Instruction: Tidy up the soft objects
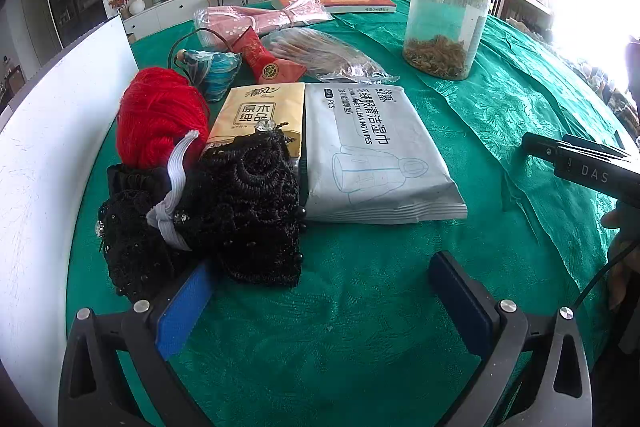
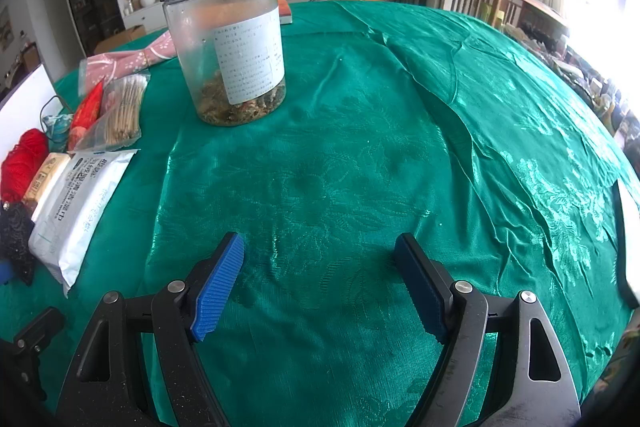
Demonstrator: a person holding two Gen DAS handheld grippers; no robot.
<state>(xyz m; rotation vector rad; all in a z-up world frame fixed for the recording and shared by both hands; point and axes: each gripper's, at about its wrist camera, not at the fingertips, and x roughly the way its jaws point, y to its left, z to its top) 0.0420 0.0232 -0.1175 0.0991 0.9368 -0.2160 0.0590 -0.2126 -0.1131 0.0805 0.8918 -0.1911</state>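
hovering over bare green tabletop (image 2: 360, 155), both the right tongs (image 2: 320, 283) and left tongs (image 1: 320, 291) are held wide, nothing gripped. soft items, black lace bundle (image 1: 240, 211) and wipes pack (image 1: 372, 155), are grouped left; a low, centred approach is advised.

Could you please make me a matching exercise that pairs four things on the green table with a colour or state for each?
Things:
1. yarn ball
2. wipes pack
3. clear jar
4. lace bundle

Descriptions:
A. black, tied with a white band
B. upright, black lid on, dried bits at the bottom
C. red, beside the white board
D. pale grey, lying flat

Pairs: 1-C, 2-D, 3-B, 4-A
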